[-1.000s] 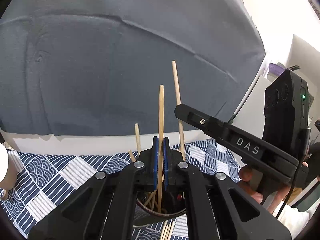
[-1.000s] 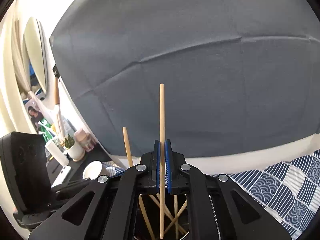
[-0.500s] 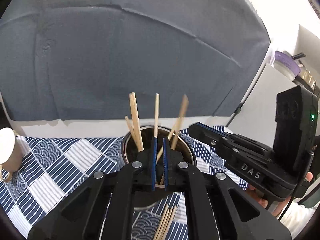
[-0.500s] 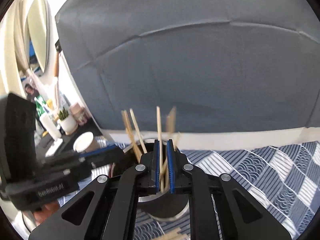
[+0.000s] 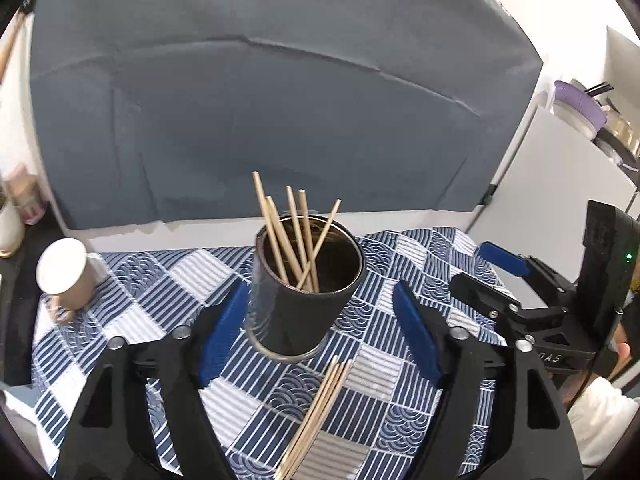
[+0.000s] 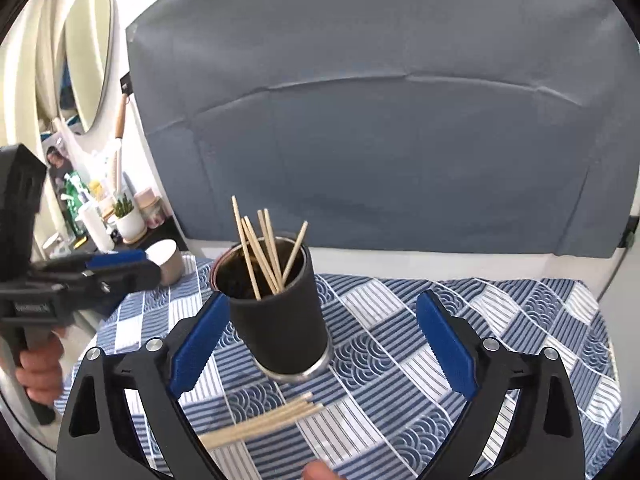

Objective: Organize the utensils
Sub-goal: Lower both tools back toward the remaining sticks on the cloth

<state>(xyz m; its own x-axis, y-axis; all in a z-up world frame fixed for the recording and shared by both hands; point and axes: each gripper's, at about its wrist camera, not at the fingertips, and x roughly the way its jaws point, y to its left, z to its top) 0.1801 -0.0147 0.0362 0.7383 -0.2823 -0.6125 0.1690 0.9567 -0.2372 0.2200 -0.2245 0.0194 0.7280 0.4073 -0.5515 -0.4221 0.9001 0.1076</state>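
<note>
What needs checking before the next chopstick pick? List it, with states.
1. Left gripper open and empty: ok.
2. Right gripper open and empty: ok.
3. Cup upright on the cloth: ok.
4. Sticks in the cup stay inside, leaning: ok.
5. Loose chopsticks on the cloth in front of the cup, bundled together: ok.
6. Single chopstick separable from the bundle: cannot tell.
</note>
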